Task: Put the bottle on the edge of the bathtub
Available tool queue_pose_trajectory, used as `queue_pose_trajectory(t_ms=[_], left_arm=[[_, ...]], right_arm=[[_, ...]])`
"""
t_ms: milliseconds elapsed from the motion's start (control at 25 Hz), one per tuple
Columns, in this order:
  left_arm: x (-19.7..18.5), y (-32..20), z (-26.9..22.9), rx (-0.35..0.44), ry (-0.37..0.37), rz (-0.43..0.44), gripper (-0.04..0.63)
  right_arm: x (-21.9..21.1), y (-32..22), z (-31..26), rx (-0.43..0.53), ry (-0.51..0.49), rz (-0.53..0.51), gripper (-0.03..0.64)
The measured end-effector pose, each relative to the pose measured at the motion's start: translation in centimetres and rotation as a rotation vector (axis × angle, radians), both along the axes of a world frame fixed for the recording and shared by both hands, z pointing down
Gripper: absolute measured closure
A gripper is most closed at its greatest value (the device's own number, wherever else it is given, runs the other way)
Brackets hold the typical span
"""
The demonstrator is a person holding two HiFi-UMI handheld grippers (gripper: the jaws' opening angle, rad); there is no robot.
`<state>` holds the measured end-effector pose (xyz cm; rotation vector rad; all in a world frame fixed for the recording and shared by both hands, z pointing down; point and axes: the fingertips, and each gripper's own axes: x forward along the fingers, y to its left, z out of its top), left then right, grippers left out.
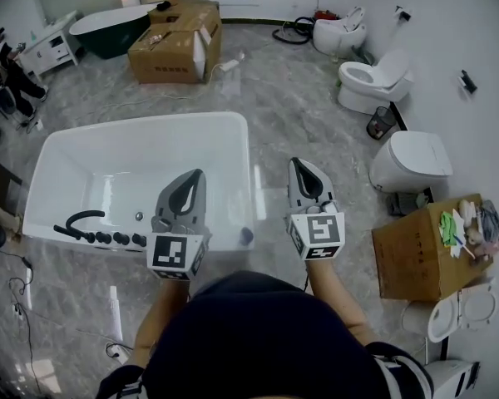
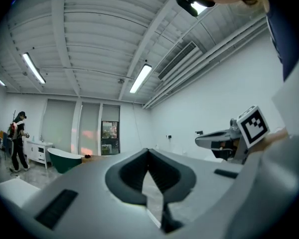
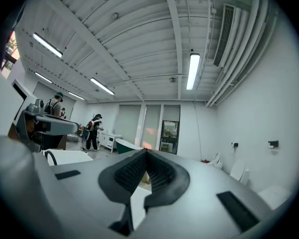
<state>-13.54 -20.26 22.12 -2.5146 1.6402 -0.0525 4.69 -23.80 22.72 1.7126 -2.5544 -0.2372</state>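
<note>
The white bathtub lies on the floor below and in front of me. A small dark round object sits on its near right corner rim; I cannot tell whether it is the bottle. My left gripper hovers over the tub's near right part, jaws closed tip to tip and empty. My right gripper hangs just right of the tub over the floor, shut and empty as well. Both gripper views tilt up toward the ceiling. The left gripper has the right gripper at its right. The right gripper shows no bottle.
Black tap fittings line the tub's near rim. Cardboard boxes and a dark green tub stand at the back. Toilets and an open carton stand on the right. People stand far off.
</note>
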Motion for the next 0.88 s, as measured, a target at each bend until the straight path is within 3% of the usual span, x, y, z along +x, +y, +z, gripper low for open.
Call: queue_pose_trajectory(t_ms=[320, 880], left_arm=[[-2.1, -0.1, -6.4, 0.034, 0.016, -0.032, 0.594], [-6.1, 3.1, -4.7, 0.033, -0.003, -0.058, 0.594]], right_arm=[[-3.3, 1.7, -7.1, 0.051, -0.015, -0.004, 0.600], [-8.0, 6.1, -5.6, 0.051, -0.043, -0.023, 0.600]])
